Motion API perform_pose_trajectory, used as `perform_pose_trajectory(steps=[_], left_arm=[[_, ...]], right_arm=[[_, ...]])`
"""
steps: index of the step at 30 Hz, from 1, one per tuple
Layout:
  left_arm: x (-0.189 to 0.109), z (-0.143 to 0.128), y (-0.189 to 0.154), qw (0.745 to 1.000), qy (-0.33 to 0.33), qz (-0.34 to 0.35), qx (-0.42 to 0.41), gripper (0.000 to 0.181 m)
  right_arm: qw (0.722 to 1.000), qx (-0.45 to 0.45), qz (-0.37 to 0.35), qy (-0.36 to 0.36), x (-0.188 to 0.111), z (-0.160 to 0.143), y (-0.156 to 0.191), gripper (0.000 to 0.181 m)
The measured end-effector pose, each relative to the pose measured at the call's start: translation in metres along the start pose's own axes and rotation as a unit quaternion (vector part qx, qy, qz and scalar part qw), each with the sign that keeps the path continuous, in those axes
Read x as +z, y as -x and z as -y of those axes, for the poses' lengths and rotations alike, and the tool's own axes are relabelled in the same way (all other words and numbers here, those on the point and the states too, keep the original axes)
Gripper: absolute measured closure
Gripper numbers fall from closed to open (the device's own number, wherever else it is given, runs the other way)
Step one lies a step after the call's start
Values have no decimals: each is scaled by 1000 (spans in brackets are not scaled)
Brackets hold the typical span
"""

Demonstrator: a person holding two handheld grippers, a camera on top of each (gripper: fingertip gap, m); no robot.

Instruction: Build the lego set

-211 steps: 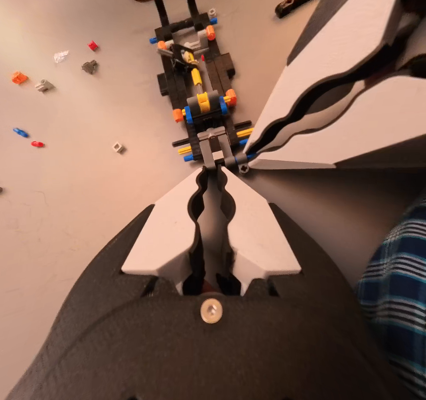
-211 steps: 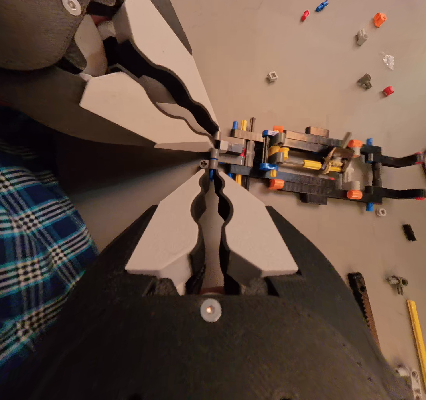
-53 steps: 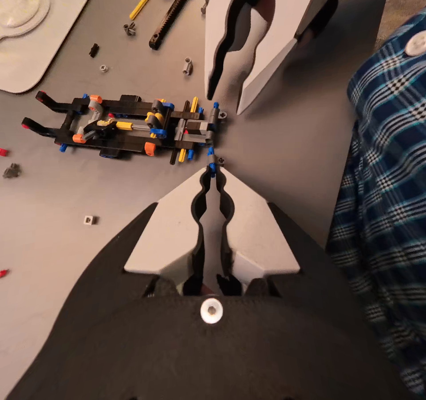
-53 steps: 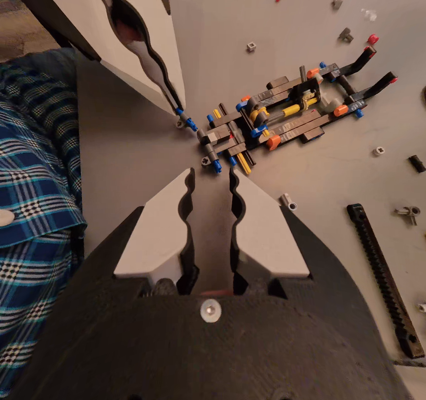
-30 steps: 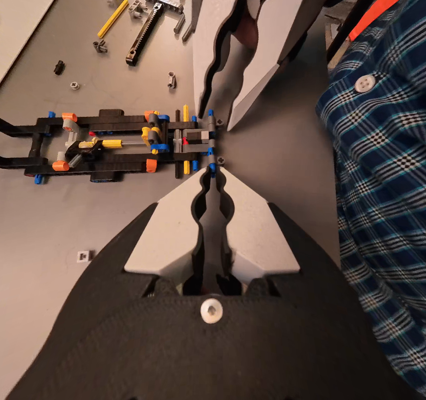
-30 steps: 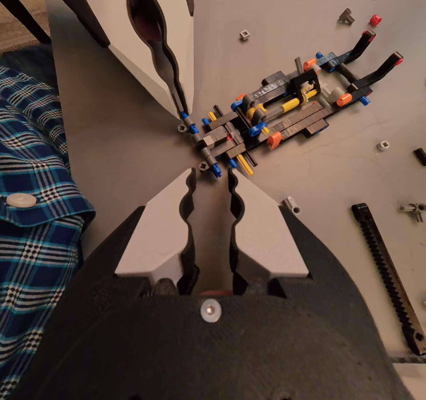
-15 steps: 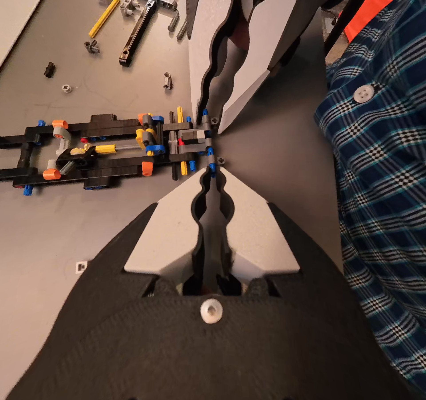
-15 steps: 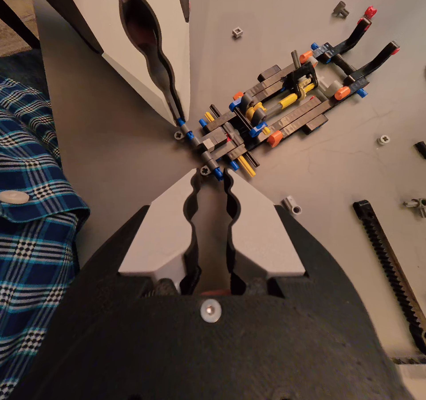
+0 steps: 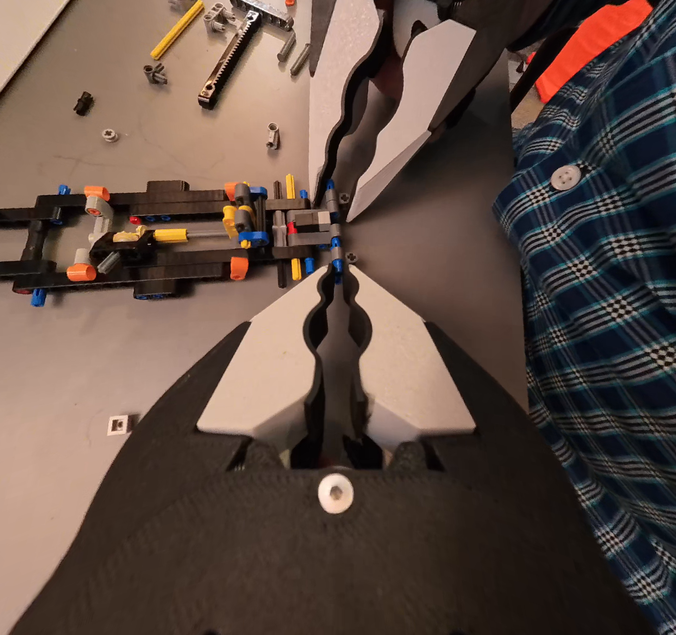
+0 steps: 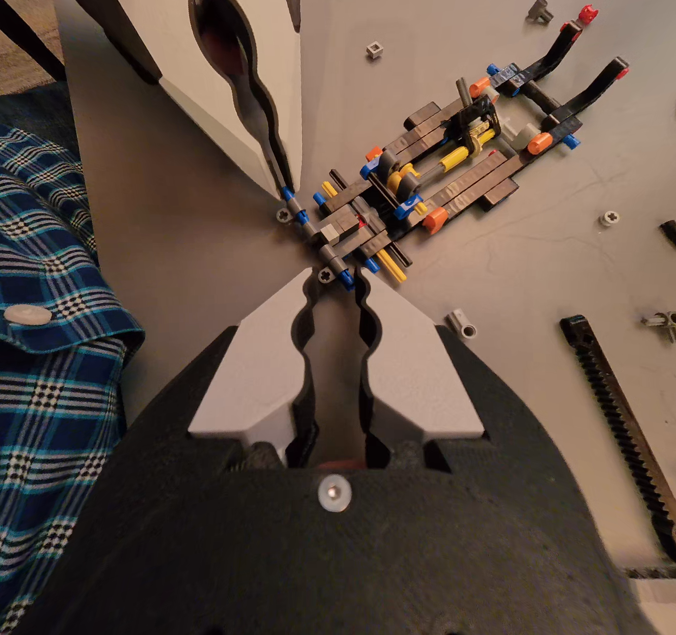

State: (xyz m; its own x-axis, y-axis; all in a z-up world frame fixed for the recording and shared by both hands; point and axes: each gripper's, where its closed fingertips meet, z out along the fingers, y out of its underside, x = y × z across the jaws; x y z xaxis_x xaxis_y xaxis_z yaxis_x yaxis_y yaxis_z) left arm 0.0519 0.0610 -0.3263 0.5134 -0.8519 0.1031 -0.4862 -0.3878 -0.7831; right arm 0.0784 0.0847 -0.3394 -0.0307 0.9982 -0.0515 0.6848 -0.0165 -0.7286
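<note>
The long black lego chassis (image 9: 164, 237) with yellow, orange and blue parts lies flat on the grey table. A grey cross piece with blue pins caps its near end. My left gripper (image 9: 338, 273) is shut on the blue pin (image 9: 337, 268) at one end of that cross piece. In the right wrist view the left gripper (image 10: 289, 191) comes in from the top left. My right gripper (image 10: 334, 275) straddles the grey connector and blue pin (image 10: 342, 275) at the other end, jaws a narrow gap apart. It also shows in the left wrist view (image 9: 333, 207).
Loose parts lie beyond the chassis: a black toothed rack (image 9: 228, 59), a yellow axle (image 9: 177, 30), a grey connector (image 9: 272, 136), a small white square piece (image 9: 119, 424). A pale board corner (image 9: 29, 2) is at top left. A plaid sleeve (image 9: 603, 288) is close on the right. Some 5 centimeters of space lies between my two pairs of fingers.
The right gripper let go, opened wide, then moved back in to the far end connector and narrowed its jaws around it. The left gripper kept its hold as the chassis turned.
</note>
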Motion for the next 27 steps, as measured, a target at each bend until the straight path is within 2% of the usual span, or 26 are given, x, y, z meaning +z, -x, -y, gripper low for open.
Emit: perform_pose_trajectory(steps=[6, 16, 22, 27], left_arm=[[-1, 2, 1, 1000, -9, -4, -13, 179], [5, -4, 0, 1000, 18, 1, -4, 178], [7, -7, 2, 999, 29, 15, -3, 167], [9, -10, 1, 999, 45, 25, 15, 172]], right_arm=[[1000, 5, 4, -1, 0, 0, 0, 165], [1000, 4, 1, 1, -1, -1, -1, 165], [1000, 5, 3, -1, -1, 0, -1, 165], [1000, 4, 3, -1, -1, 0, -1, 165]])
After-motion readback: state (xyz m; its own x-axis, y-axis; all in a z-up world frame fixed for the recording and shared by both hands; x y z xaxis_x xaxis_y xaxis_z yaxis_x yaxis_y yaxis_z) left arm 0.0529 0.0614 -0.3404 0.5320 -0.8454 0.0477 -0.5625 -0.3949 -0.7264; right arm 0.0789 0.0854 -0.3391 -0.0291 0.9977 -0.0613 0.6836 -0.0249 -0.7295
